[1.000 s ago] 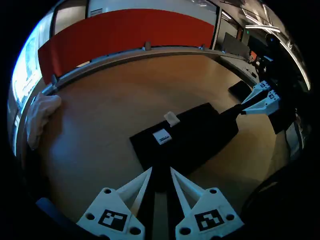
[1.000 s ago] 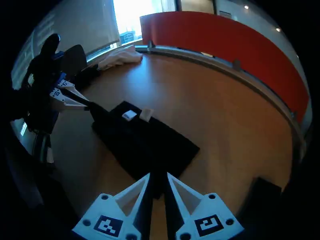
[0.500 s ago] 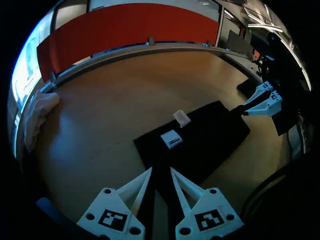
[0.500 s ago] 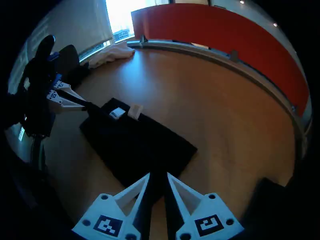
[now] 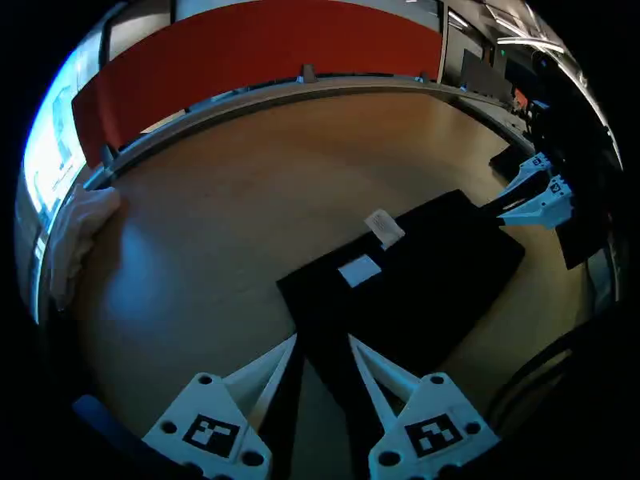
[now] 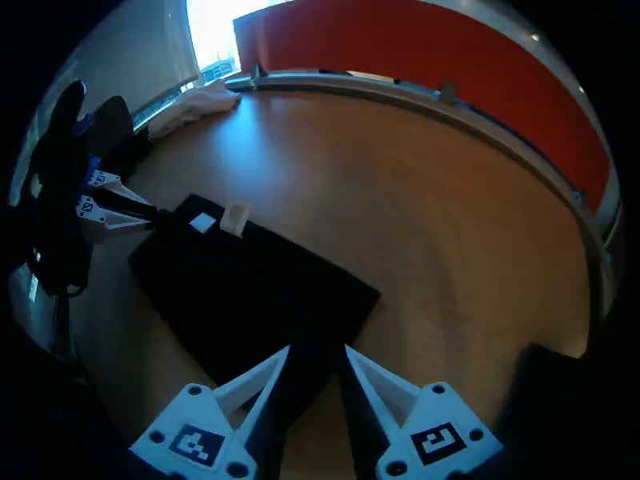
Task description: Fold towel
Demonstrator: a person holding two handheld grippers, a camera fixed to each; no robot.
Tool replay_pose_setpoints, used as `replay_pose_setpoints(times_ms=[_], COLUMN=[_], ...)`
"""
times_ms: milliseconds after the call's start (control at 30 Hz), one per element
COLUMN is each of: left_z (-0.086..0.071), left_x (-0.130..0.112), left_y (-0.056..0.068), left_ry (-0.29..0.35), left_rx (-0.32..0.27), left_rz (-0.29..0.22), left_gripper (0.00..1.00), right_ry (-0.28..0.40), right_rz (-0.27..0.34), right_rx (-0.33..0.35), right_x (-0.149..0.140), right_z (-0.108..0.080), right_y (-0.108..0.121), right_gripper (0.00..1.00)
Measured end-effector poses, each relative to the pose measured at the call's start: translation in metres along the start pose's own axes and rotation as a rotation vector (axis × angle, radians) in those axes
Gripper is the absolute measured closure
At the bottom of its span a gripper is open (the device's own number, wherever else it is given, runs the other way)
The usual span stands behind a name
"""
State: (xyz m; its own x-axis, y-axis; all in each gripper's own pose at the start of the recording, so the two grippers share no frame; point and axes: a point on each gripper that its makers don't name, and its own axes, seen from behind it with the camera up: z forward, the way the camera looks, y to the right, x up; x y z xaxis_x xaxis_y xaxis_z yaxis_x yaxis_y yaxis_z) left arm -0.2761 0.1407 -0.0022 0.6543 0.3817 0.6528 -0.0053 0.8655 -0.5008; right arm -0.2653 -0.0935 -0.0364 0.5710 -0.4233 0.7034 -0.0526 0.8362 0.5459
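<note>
towel spot: the black towel (image 5: 416, 280) is lying flat on the wooden table (image 5: 240, 184), stretched corner to corner between the two grippers

towel vs left gripper: one corner sits right in the gap of the left gripper (image 5: 322, 360), and the rest spreads out ahead of it

towel vs right gripper: same deal at the opposite corner with the right gripper (image 6: 317, 364)

left gripper state: fingers are a little apart with dark cloth lying between them, doesn't look pinched to me

right gripper state: also narrowly parted, with the corner resting loose in the gap

labels: two white labels (image 5: 360, 270) near the towel's far edge, closer to the left gripper's end. One is flat on the cloth, the other pokes out over the wood

open room: loads of bare wood past the towel, all the way to the rail and the red partition (image 5: 264, 48)

other stuff: a white cloth (image 5: 76, 228) is bunched up at the table's far edge, well apart from the towel. There's a dark thing (image 6: 552, 376) near the right gripper, can't tell what it is
</note>
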Motion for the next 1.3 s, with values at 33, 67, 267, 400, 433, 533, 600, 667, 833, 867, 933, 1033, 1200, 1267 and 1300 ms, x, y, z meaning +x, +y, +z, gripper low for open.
replay_pose_setpoints(times_ms=[33, 67, 267, 400, 433, 533, 600, 667, 833, 867, 933, 1033, 1200, 1267, 1300], left_z=[0.001, 0.002, 0.003, 0.004, 0.004, 0.004, 0.004, 0.005, 0.007, 0.007, 0.006, 0.005, 0.004, 0.003, 0.002], left_x=[0.000, -0.001, 0.002, 0.003, 0.004, 0.007, 0.009, 0.010, 0.014, 0.015, 0.018, 0.022, 0.023, 0.023, 0.023], left_y=[-0.001, -0.002, -0.005, -0.009, -0.011, -0.016, -0.018, -0.020, -0.029, -0.031, -0.034, -0.037, -0.039, -0.040, -0.040], left_ry=[-0.001, -0.003, 0.001, 0.004, 0.005, 0.008, 0.009, 0.007, 0.011, 0.013, 0.019, 0.027, 0.032, 0.034, 0.034], left_rx=[0.003, 0.007, 0.023, 0.038, 0.045, 0.060, 0.066, 0.069, 0.094, 0.100, 0.112, 0.123, 0.129, 0.133, 0.134], left_rz=[0.003, 0.006, 0.011, 0.012, 0.013, 0.013, 0.012, 0.010, 0.002, 0.001, 0.000, -0.002, -0.005, -0.008, -0.010], left_gripper=[0.70, 0.69, 0.59, 0.53, 0.52, 0.43, 0.41, 0.39, 0.25, 0.20, 0.06, 0.03, 0.03, 0.03, 0.03], right_ry=[-0.001, -0.002, 0.000, 0.002, 0.005, 0.014, 0.020, 0.025, 0.039, 0.042, 0.050, 0.059, 0.066, 0.071, 0.072], right_rz=[-0.004, -0.007, -0.035, -0.039, -0.039, -0.041, -0.043, -0.047, -0.049, -0.048, -0.047, -0.046, -0.046, -0.045, -0.044], right_rx=[-0.005, -0.009, -0.034, -0.049, -0.051, -0.057, -0.063, -0.073, -0.095, -0.099, -0.104, -0.107, -0.111, -0.114, -0.113], right_x=[0.000, -0.001, 0.000, 0.002, 0.004, 0.008, 0.011, 0.014, 0.022, 0.024, 0.027, 0.029, 0.030, 0.030, 0.031], right_z=[0.001, 0.001, 0.002, 0.004, 0.004, 0.005, 0.005, 0.005, 0.006, 0.006, 0.005, 0.004, 0.002, 0.001, 0.001], right_y=[0.001, 0.001, 0.007, 0.011, 0.012, 0.014, 0.016, 0.020, 0.029, 0.031, 0.033, 0.034, 0.034, 0.034, 0.034], right_gripper=[0.61, 0.59, 0.51, 0.41, 0.40, 0.36, 0.34, 0.32, 0.21, 0.18, 0.13, 0.06, 0.00, 0.00, 0.00])
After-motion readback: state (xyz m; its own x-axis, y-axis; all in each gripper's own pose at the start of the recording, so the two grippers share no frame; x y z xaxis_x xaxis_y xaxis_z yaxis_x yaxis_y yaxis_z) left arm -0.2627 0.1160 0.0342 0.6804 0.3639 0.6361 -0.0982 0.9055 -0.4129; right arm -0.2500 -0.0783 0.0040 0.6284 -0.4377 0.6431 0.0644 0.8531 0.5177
